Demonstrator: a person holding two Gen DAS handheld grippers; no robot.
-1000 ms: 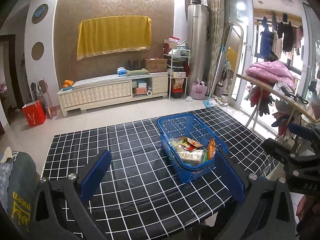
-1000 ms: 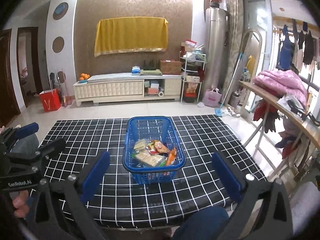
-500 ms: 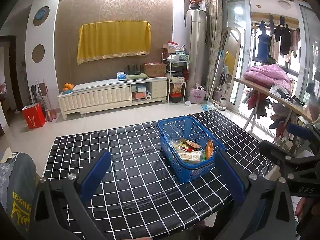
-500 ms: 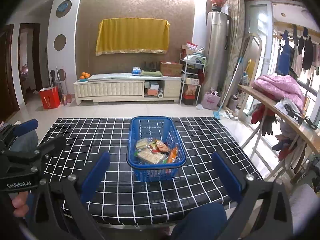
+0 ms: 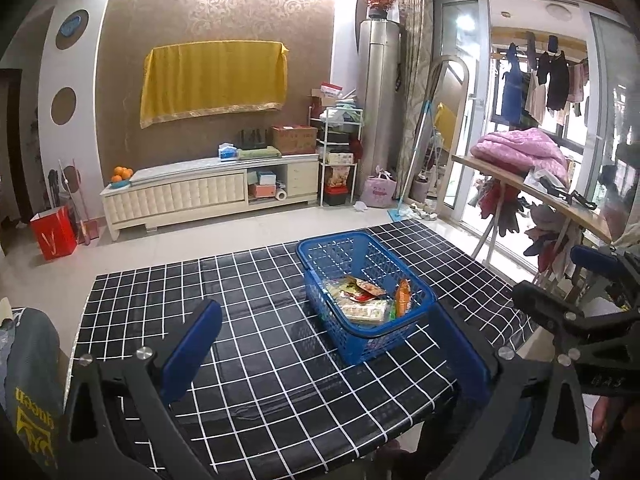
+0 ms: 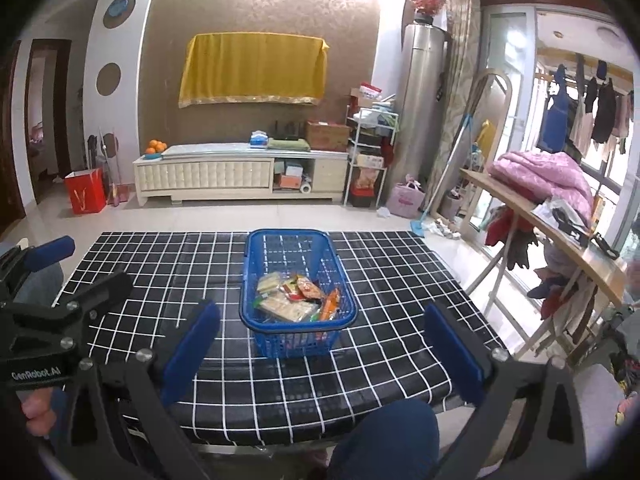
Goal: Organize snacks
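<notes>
A blue plastic basket (image 5: 362, 344) stands on the black grid-patterned table (image 5: 248, 300); it also shows in the right wrist view (image 6: 296, 336). Several snack packets (image 5: 362, 298) lie inside it, among them an orange one (image 6: 329, 304). My left gripper (image 5: 326, 354) is open and empty, held back over the table's near edge, left of the basket. My right gripper (image 6: 320, 354) is open and empty, held back in front of the basket. Each gripper shows at the edge of the other's view.
The table (image 6: 160, 264) fills the foreground. A wooden ironing-board-like stand with a pink quilt (image 6: 540, 176) stands to the right. A cream TV cabinet (image 6: 240, 174) lies across the tiled floor. My knee (image 6: 384, 440) is below the table's near edge.
Both grippers have drawn back and risen a little from the table, so the basket looks smaller and farther. Both stay open and empty. The basket has not moved.
</notes>
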